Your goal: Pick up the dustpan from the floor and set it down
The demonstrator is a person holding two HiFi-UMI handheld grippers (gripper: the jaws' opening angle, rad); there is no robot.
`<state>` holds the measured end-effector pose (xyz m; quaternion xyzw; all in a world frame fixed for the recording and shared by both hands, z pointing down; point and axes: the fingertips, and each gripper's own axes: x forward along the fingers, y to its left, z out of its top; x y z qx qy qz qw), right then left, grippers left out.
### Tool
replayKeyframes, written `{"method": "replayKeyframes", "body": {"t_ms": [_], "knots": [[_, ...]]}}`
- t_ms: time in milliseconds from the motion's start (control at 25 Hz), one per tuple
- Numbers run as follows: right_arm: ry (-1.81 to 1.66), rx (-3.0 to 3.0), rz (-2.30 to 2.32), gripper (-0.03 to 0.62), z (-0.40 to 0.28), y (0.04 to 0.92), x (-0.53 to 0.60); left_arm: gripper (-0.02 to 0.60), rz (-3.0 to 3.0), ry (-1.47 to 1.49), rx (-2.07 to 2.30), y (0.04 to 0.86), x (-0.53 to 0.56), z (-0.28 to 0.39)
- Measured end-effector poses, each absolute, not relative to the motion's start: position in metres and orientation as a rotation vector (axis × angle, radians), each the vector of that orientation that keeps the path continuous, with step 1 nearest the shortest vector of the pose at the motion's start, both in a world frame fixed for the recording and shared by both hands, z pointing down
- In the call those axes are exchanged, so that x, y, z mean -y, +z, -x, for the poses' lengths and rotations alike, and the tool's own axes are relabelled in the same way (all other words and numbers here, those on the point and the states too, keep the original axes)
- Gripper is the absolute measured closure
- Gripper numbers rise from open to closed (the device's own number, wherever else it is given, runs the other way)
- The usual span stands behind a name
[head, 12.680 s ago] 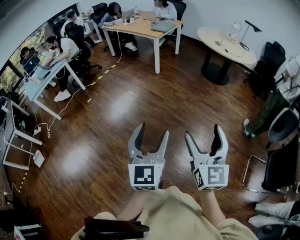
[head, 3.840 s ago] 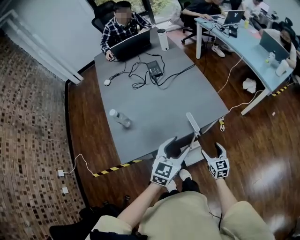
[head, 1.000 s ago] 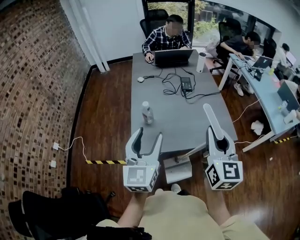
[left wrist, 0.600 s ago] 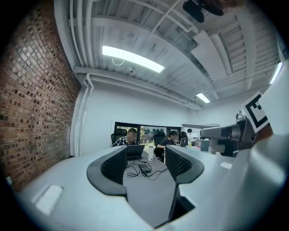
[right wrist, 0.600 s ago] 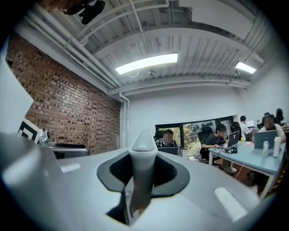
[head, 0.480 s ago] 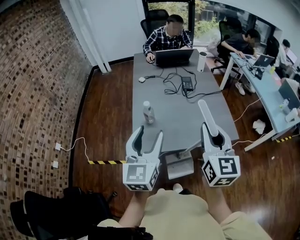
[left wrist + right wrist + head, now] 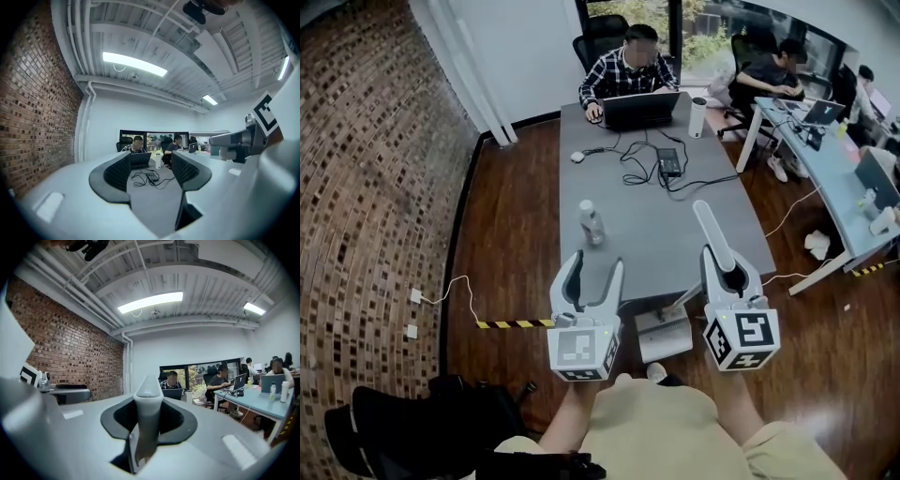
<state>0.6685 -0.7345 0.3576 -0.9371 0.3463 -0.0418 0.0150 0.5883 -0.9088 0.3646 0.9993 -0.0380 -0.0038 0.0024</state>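
Grey dustpan [image 7: 664, 336] gripped by its handle in our right claw [image 7: 729, 267]
We have the right claw shut tight on the pale handle [image 7: 147, 420], which pokes out past its tips. The pan sits lower, to that claw's left. Our left claw [image 7: 595, 264] is alongside, spread wide, with nothing between its jaws.

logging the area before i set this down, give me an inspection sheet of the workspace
surface: dark wooden floor; grey table.
job's things: dustpan low by the table's near edge, its handle clamped upright in the right gripper.
clutter: water bottle, laptop, mouse, tumbler on the table.
grippers: left gripper open, empty; right gripper shut on the handle.
cables: black cables on the table; white cable on the floor by the brick wall.
surroundings: people at desks; black bag on the floor.
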Motion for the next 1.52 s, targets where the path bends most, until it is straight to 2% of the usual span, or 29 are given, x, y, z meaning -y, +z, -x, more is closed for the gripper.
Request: {"method": "replayKeyframes", "body": {"t_ms": [360,960,1280,1520], "knots": [[-0.188,-1.058,2.919,0.507,-0.674,0.37,0.722,0.322,-3.1,-0.024,0.085,0.368,0.896,-0.603],[-0.289,-0.865,2.971,0.505,-0.698,0.405,0.644,0.321,-3.074,-0.037,-0.37,0.371,0.8,-0.658],[-0.482,-0.818,2.976,0.49,-0.716,0.494,0.594,0.314,-3.059,-0.005,-0.628,0.405,0.741,-0.684],[-0.712,-0.907,2.966,0.484,-0.737,0.6,0.565,0.31,-3.028,0.094,-0.803,0.442,0.707,-0.695]]}}
